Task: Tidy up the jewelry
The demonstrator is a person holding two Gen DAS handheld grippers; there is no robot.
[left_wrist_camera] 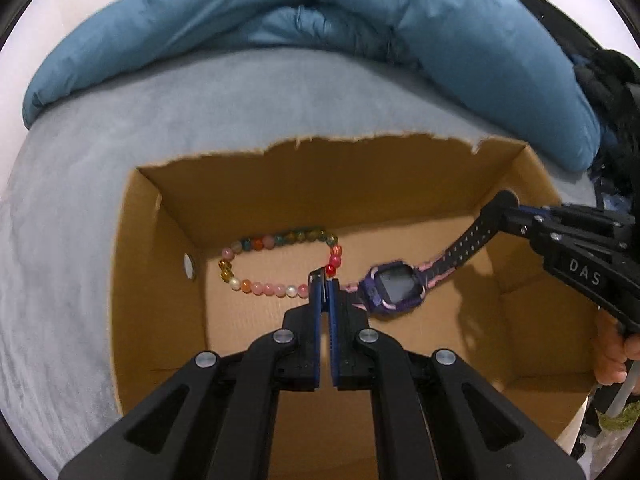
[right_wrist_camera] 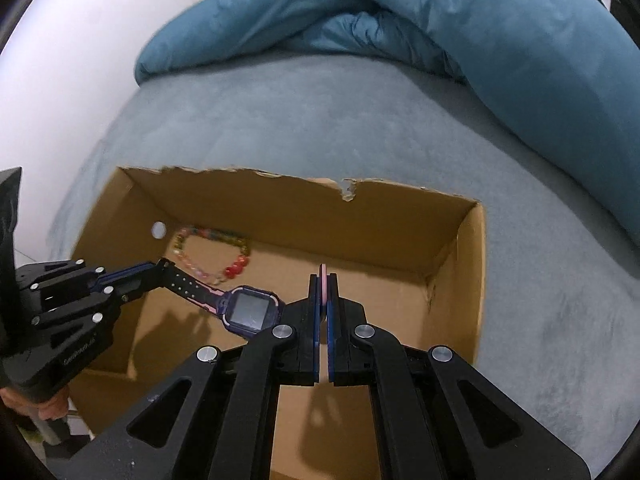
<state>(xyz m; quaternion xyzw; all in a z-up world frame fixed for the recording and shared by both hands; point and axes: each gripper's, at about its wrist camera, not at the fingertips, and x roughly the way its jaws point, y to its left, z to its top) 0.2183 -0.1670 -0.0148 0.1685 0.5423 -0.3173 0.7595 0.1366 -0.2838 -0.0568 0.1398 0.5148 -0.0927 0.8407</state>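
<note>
The step in hand looks like lowering the purple watch (left_wrist_camera: 394,286) into the cardboard box (left_wrist_camera: 348,168), stretched between 2 grippers. To do it well, I would bring both ends down together so the strap stays straight, set it on the bare floor in the middle of the box, clear of the beaded bracelet (left_wrist_camera: 276,262) that already lies at centre-left of the left wrist view, and let go only once the watch face rests on the cardboard. Going left to right in that view: the bracelet sits flat on the box floor near the left wall; the left gripper (left_wrist_camera: 325,280) at centre is clamped on the pink end of the strap, its jaws almost touching; the watch body hangs just right of it; the right gripper (left_wrist_camera: 506,210) at the right edge is pinched on the black perforated strap end. In the right wrist view the left gripper (right_wrist_camera: 160,270) holds the strap at the left, and the right gripper (right_wrist_camera: 323,280) at centre is closed tight on a thin pink strap edge.
</note>
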